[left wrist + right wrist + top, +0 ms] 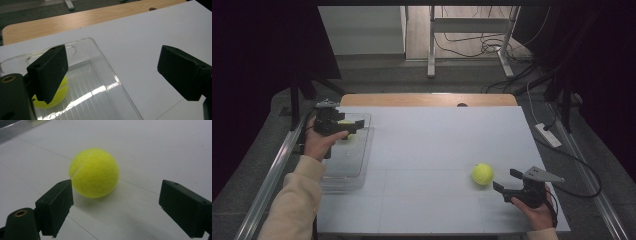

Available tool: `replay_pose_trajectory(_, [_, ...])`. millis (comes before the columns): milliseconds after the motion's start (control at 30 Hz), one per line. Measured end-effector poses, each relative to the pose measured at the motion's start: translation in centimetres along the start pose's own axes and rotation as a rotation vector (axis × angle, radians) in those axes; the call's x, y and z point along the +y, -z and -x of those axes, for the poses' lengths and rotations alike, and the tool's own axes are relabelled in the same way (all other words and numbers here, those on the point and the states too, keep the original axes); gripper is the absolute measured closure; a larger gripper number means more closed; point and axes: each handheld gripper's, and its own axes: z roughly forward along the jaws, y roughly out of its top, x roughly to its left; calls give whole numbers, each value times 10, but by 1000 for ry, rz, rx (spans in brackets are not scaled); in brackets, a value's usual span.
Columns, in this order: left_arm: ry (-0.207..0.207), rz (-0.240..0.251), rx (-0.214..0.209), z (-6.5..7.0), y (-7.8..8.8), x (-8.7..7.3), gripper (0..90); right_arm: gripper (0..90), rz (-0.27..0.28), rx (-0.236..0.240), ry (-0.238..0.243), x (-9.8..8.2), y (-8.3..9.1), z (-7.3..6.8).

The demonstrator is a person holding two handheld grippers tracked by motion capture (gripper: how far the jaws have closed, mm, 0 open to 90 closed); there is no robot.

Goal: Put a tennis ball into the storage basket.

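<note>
A white table top (432, 150) covers most of a wooden desk (427, 99), whose bare edge shows along the far side. At the left edge of the white top lies a clear plastic tray (347, 165), long side running away from the person. Inside the tray, at its far end, sits a yellow tennis ball (53, 98), partly hidden behind one jaw in the left gripper view. The left gripper (351, 125) hangs over that far end of the tray, its jaws spread wide with nothing between them and clear of the ball below. A second tennis ball (482, 173) rests on the white top well apart from the tray, toward the near right corner. The right gripper (506, 179) is held low just beside this ball, on the side away from the tray, pointing at it; its jaws stand wide apart and the ball lies just ahead of their tips, not touched by either and not gripped.
</note>
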Motion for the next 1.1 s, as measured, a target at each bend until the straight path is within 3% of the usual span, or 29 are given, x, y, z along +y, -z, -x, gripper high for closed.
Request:
replay_pose_trajectory(233, [-31,12,-30,14,-1,5,110,125,-1,-1,0,0,0,0])
replay_pose_trajectory(800, [-67,14,-73,33,-2,9,112,125,4,-6,-2,0,2,2])
replay_pose_trajectory(1100, [-100,-3,-106,50,-12,10,113,124,3,0,3,0,0,-1])
